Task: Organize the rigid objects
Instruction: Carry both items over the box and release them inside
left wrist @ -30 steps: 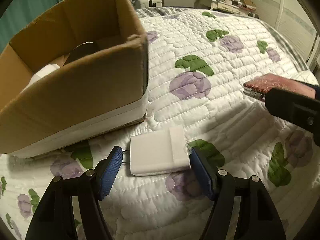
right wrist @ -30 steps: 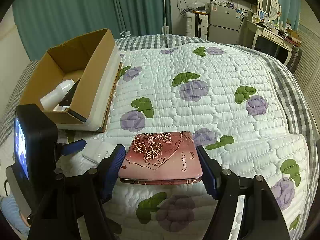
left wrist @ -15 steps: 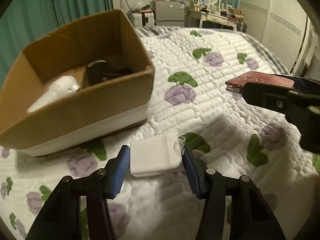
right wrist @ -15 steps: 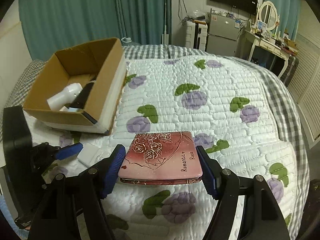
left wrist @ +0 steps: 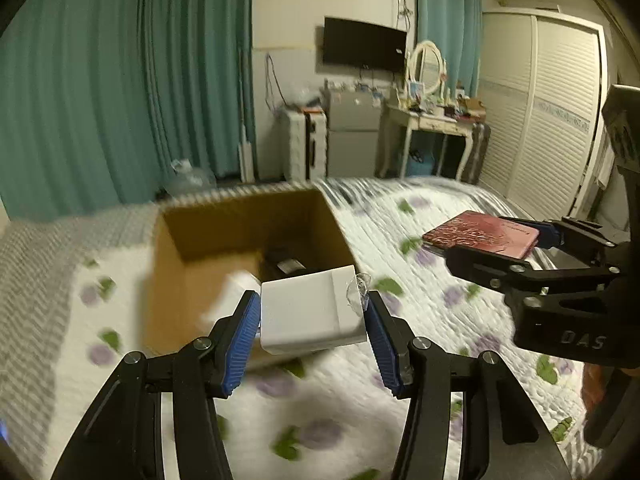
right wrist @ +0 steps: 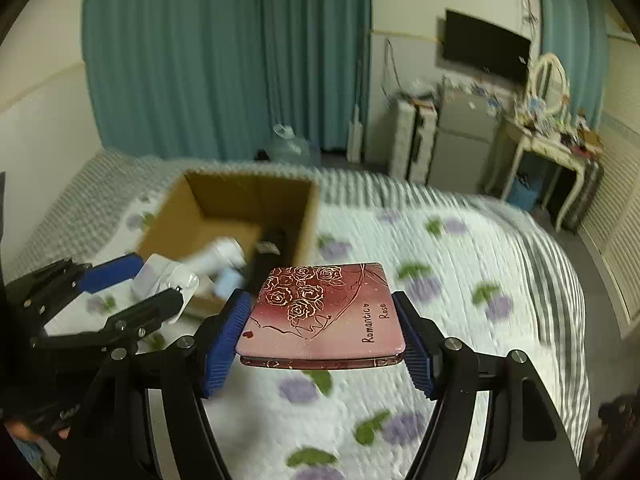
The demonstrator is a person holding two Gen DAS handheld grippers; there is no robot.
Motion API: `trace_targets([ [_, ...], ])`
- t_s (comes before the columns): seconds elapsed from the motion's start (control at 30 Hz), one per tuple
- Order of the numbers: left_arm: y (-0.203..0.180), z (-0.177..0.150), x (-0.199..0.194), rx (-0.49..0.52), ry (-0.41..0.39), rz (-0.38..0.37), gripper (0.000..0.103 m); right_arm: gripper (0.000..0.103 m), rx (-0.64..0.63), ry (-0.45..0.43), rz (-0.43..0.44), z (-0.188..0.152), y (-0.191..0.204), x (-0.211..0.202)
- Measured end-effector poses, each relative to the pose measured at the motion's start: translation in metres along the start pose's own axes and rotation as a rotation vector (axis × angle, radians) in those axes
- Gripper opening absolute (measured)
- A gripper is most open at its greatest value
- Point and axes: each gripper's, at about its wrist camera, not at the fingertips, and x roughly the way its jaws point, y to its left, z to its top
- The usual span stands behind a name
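Observation:
My left gripper (left wrist: 310,320) is shut on a white power adapter (left wrist: 310,314) and holds it in the air, in front of the near wall of an open cardboard box (left wrist: 192,280). My right gripper (right wrist: 320,330) is shut on a flat red case with gold roses (right wrist: 320,312), held level above the quilt. In the left wrist view the red case (left wrist: 482,236) is to the right, higher than the box rim. In the right wrist view the box (right wrist: 228,216) lies ahead to the left, with the left gripper (right wrist: 136,280) before it.
The box holds a white bottle (right wrist: 224,256) and a dark object (right wrist: 272,244). It stands on a white quilt with purple flowers (right wrist: 440,280). Teal curtains, a small fridge (left wrist: 352,136) and a dressing table (left wrist: 432,128) stand beyond the bed.
My left gripper has lifted the white adapter off the quilt and raised it toward the box. My right gripper has risen too, still holding the red case.

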Motion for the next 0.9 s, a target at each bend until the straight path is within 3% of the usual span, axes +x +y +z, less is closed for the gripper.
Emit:
trace_targets([
  [0.13,0.037,0.017,0.007,-0.001,-0.006,0.076,0.054,0.07,-0.012,-0.043,0.045,0.028,0.019,0.011],
  [0.33,0.072,0.027,0.063,-0.009,0.044,0.142,0.054,0.07,-0.006,-0.044,0.092,0.049,0.029,0.057],
  [0.6,0.085,0.028,0.141,0.003,0.114,0.169,0.054,0.07,-0.016,0.007,0.104,0.052,0.031,0.126],
  [0.9,0.084,0.018,0.15,0.026,0.107,0.221,0.061,0.07,-0.001,0.033,0.106,0.044,0.024,0.148],
])
